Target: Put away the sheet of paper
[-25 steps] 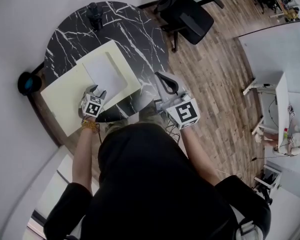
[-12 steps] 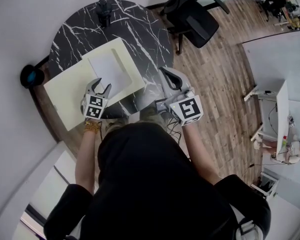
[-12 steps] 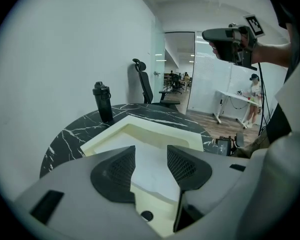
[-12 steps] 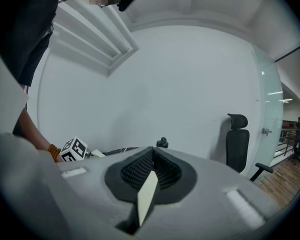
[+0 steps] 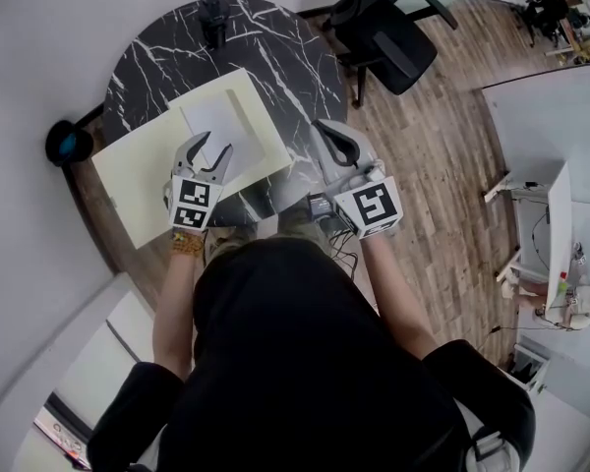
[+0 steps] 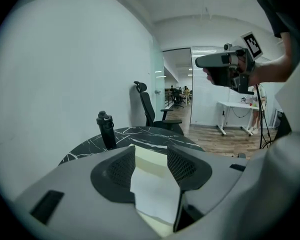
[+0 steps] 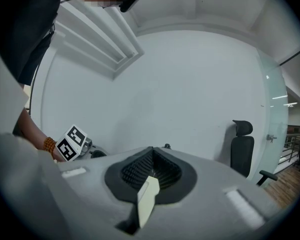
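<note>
A white sheet of paper (image 5: 216, 121) lies on the right half of an open pale yellow folder (image 5: 143, 185) on the round black marble table (image 5: 275, 57). My left gripper (image 5: 211, 146) hovers open over the near edge of the paper, which shows between its jaws in the left gripper view (image 6: 155, 194), with the folder (image 6: 149, 155) beyond. My right gripper (image 5: 324, 131) is held above the table's right edge, beside the folder, with its jaws together (image 7: 151, 171). Only a pale sliver shows in the slit between them.
A black bottle (image 5: 213, 13) stands at the table's far edge, also in the left gripper view (image 6: 106, 129). A black office chair (image 5: 388, 28) is to the right of the table. A dark round object (image 5: 67, 144) sits on the floor at the left, by the wall.
My left gripper has moved forward from the folder's near part to the paper's edge, and its jaws stand wider apart. The right gripper has shifted only slightly.
</note>
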`<state>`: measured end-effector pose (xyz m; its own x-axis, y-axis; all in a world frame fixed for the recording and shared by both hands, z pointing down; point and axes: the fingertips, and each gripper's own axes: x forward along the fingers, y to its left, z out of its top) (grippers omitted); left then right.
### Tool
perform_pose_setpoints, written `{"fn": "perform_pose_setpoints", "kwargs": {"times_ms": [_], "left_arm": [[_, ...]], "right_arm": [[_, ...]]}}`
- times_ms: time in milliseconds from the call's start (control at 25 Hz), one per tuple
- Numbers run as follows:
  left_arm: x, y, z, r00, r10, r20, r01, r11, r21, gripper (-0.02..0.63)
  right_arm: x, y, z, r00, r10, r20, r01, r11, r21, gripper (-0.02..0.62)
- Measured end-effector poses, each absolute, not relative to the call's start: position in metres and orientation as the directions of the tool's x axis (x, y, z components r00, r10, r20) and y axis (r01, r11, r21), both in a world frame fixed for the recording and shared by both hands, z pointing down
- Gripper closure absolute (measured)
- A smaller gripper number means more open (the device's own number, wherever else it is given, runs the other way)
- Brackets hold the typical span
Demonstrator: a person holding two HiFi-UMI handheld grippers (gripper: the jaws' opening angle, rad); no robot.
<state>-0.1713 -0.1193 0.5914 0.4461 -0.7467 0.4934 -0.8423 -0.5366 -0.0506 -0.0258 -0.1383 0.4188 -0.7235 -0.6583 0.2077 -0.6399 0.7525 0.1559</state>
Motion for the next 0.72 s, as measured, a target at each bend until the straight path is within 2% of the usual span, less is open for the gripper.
{"fn": "perform_pose_setpoints", "kwargs": {"times_ms": [720], "left_arm": [[-0.157, -0.111, 0.471, 0.461, -0.850, 0.257, -0.847, -0.507, -0.159, 0.396]], "right_arm": [[-0.046, -0.125, 0.390, -0.764, -0.628, 0.146, -0.604, 0.776, 0.179, 0.597]]}}
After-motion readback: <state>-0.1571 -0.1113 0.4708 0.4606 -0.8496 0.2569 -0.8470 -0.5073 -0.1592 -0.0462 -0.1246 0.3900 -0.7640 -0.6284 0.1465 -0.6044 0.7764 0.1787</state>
